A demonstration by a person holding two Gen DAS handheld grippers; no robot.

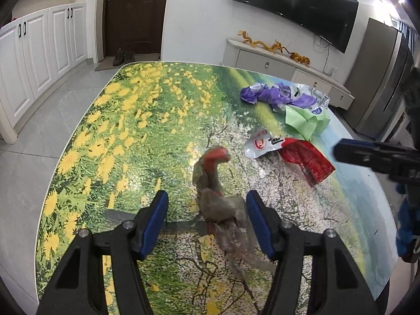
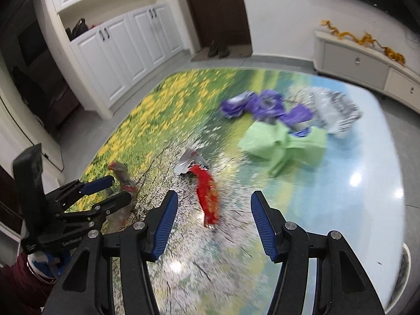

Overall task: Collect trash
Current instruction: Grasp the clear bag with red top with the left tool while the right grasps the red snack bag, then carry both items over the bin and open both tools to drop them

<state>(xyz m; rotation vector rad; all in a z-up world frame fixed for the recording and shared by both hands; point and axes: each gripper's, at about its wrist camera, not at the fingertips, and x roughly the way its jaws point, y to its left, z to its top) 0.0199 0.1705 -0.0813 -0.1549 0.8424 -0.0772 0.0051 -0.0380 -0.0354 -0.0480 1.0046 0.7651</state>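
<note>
- My left gripper [image 1: 207, 225] hangs spread, jaws straddling the clear crumpled plastic bag [image 1: 223, 210] with a red lump inside; only the right pad [image 1: 258, 223] looks to brush it, so I should centre before pinching.
- The table [image 1: 131, 120] is glossy, so I judge I must go low and squeeze slowly, or the film slides out.
- My right gripper [image 2: 214, 225] is spread too, empty, aimed at the red-and-white snack wrapper [image 2: 207, 197].
- 2 more pieces lie beyond: purple wrapper [image 2: 262, 106] and green bag [image 2: 286, 144].
</note>
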